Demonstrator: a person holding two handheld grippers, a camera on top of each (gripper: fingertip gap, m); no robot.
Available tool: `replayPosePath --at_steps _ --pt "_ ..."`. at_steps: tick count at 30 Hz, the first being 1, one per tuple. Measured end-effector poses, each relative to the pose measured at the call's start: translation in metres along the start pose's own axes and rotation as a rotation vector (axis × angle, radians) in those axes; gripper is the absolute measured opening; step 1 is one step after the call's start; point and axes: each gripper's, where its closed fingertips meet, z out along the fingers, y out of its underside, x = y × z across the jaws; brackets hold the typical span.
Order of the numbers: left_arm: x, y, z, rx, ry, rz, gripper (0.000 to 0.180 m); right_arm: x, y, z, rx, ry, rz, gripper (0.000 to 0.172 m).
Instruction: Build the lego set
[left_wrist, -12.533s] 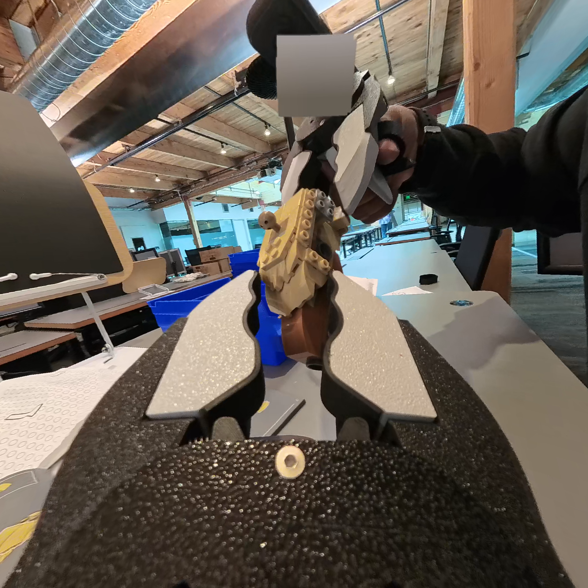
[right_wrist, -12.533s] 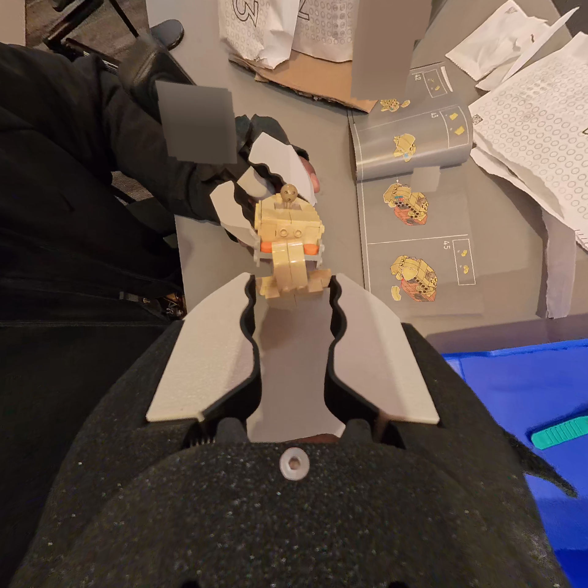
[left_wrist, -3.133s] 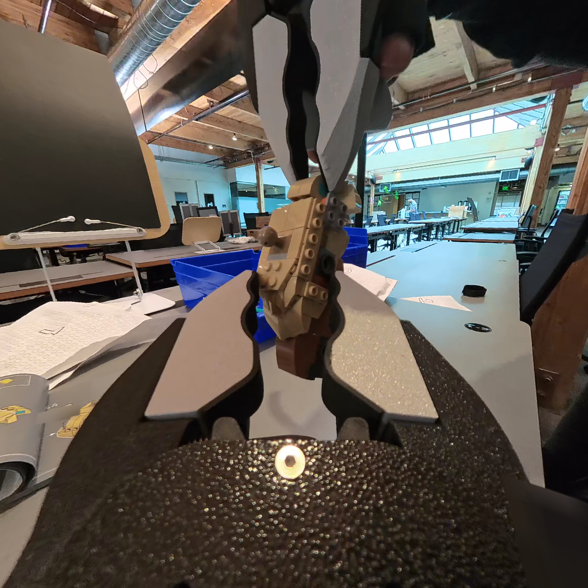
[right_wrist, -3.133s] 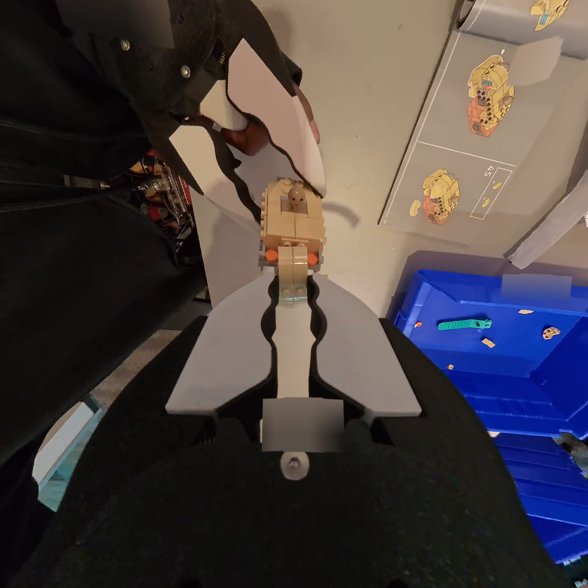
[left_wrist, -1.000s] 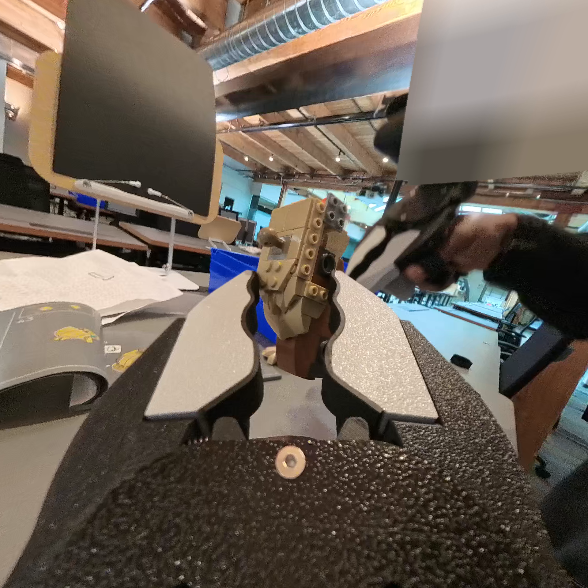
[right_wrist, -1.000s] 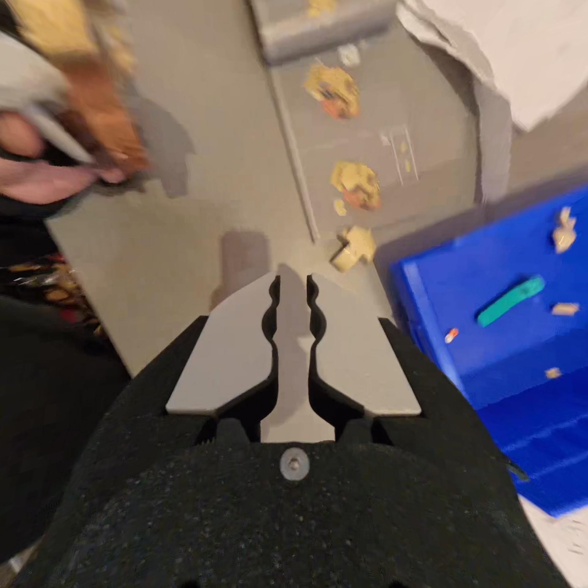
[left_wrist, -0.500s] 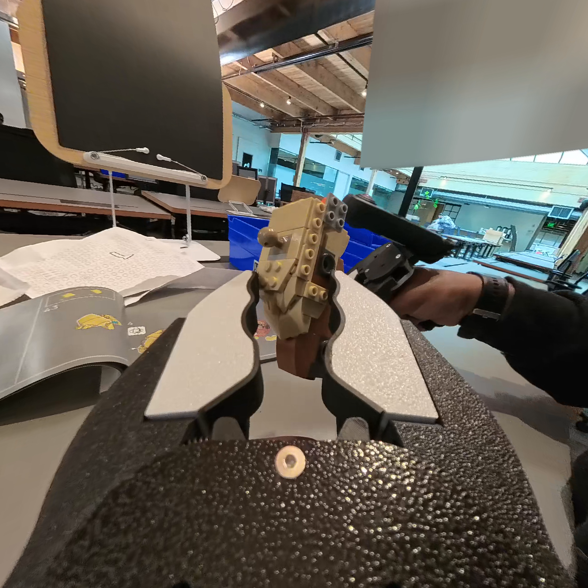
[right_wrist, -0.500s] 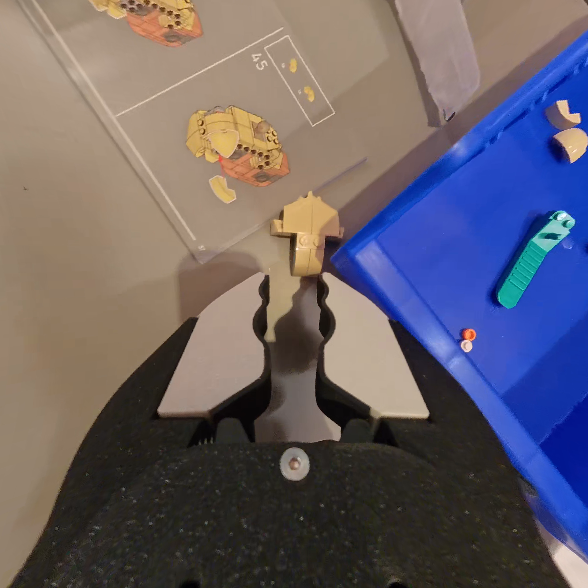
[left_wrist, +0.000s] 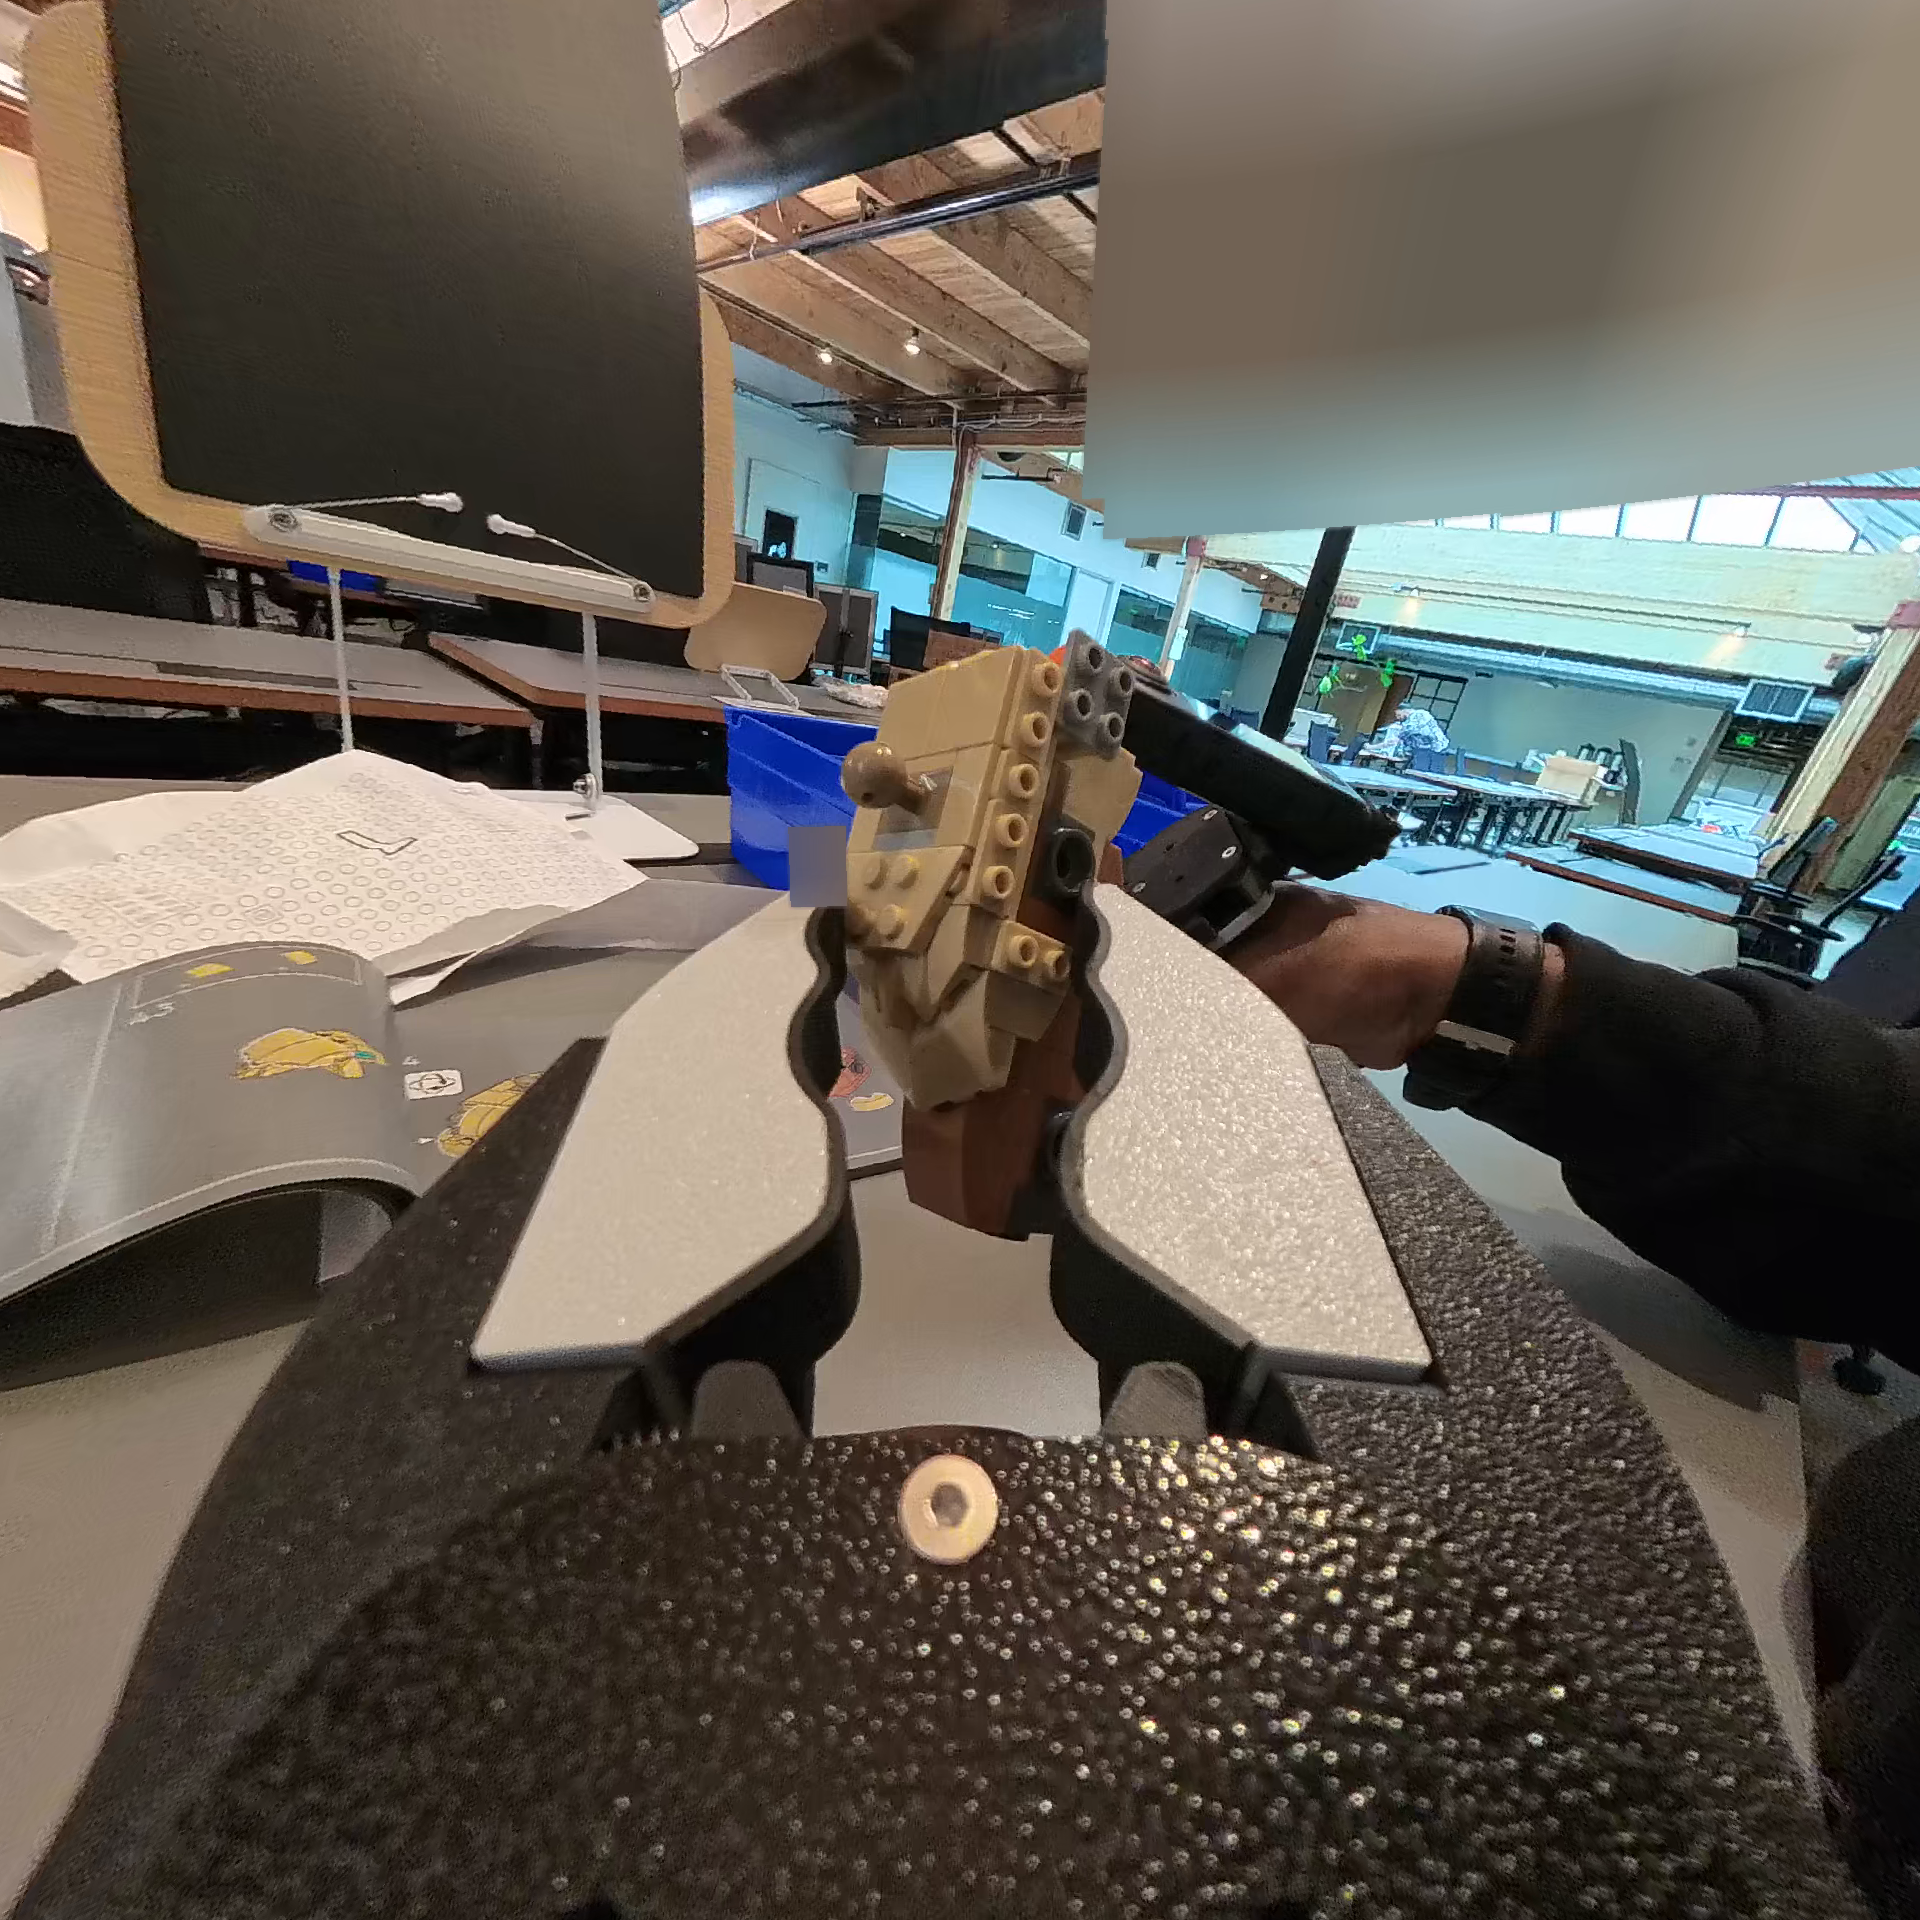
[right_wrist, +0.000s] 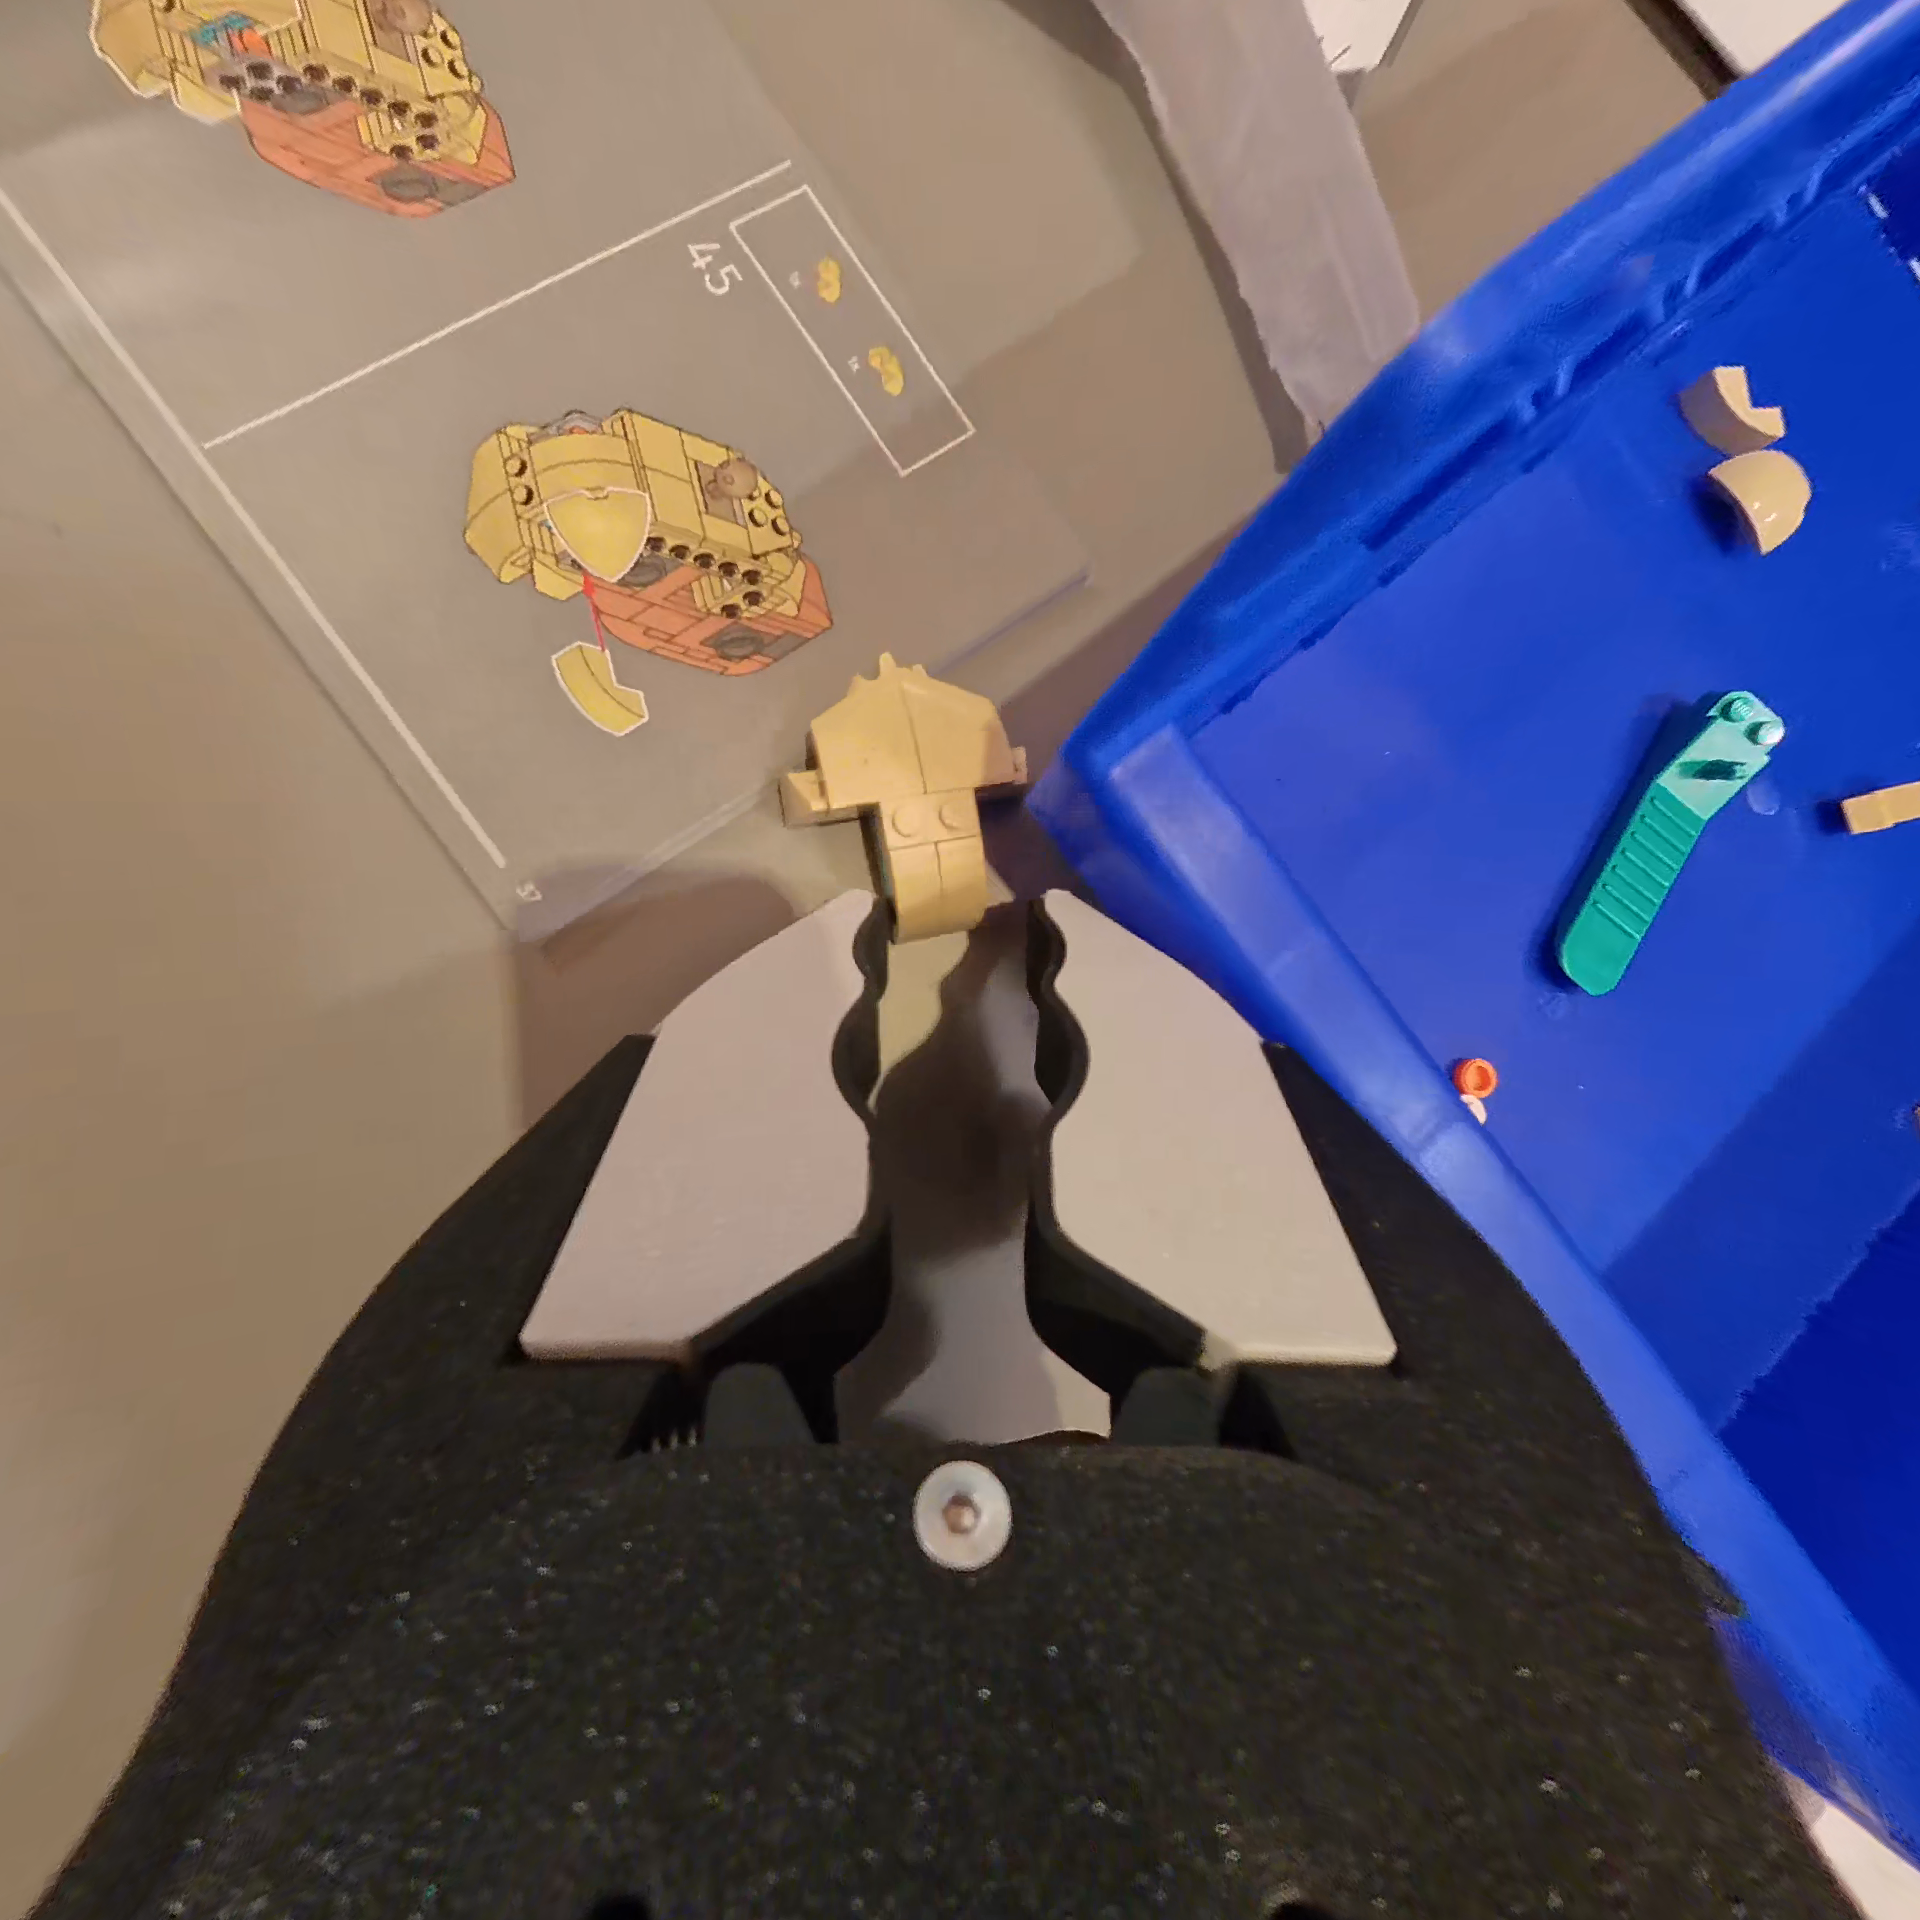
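My left gripper is shut on a tan and brown brick model and holds it upright above the grey table. My right gripper is open, low over the table beside the corner of the blue bin. A small tan brick piece lies on the table, its rounded end between my right fingertips. The left fingertip is at its side, and a gap shows on the other side. The right gripper also shows in the left wrist view, behind the model, in a person's hand.
An open instruction booklet lies left of the bin and also shows in the left wrist view. In the bin lie a teal brick separator, tan curved pieces and a small orange stud. A dark board on a stand stands behind. The tips of one gripper are about 25 cm away from the tips of the other.
The tan piece that my right gripper held at the model's top now lies on the table. My right gripper has come down to it and its jaws stand wider. The left gripper keeps its grasp.
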Motion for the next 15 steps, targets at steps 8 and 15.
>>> replayPosePath --at_steps 8,15 --pt "-0.001 -0.002 -0.003 0.012 0.014 -0.016 0.041 0.000 -0.006 0.008 0.027 -0.026 -0.004 0.020" --pt "-0.003 -0.004 -0.005 0.024 0.014 -0.033 0.041 -0.055 0.011 -0.019 -0.007 -0.157 -0.022 0.020"
